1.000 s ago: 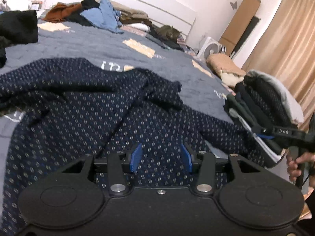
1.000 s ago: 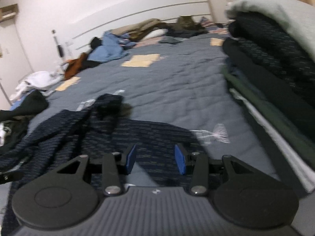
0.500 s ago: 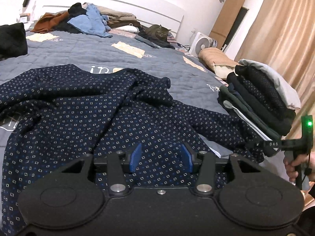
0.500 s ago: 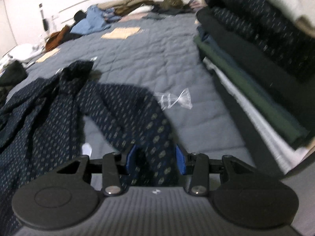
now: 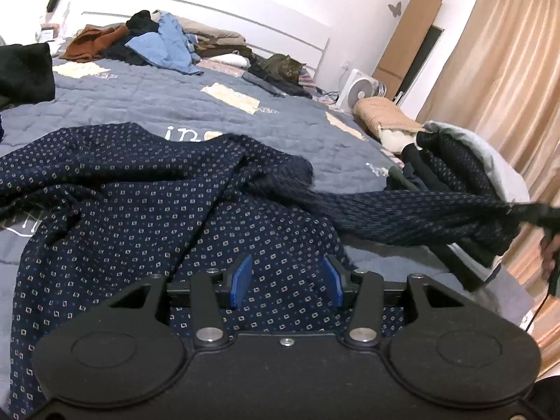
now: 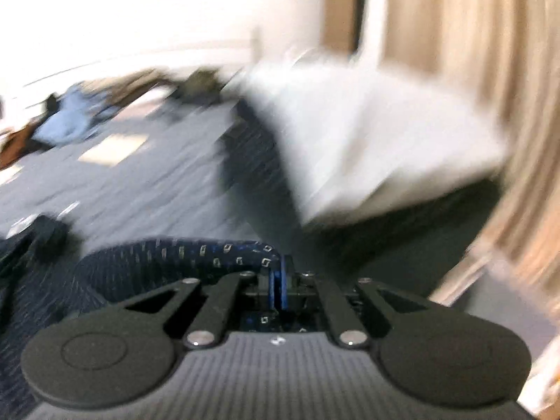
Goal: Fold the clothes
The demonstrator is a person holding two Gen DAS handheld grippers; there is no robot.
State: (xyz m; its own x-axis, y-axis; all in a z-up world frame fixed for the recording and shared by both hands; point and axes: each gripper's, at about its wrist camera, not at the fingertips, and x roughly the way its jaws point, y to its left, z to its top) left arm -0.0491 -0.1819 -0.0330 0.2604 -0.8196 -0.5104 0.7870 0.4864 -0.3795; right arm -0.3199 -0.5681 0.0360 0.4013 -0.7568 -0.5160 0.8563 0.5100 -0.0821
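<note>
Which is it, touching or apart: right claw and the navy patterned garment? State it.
Touching. The right wrist view shows the right claw just closed, blue pads pinching a fold of the navy patterned garment. The left wrist view shows that cloth stretched taut toward it.

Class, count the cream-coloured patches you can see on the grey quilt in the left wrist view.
4. One far left near the brown clothes, one mid-bed, one toward the right edge, and one partly hidden behind the patterned shirt, beside the lettering. Clothes may cover more.
</note>
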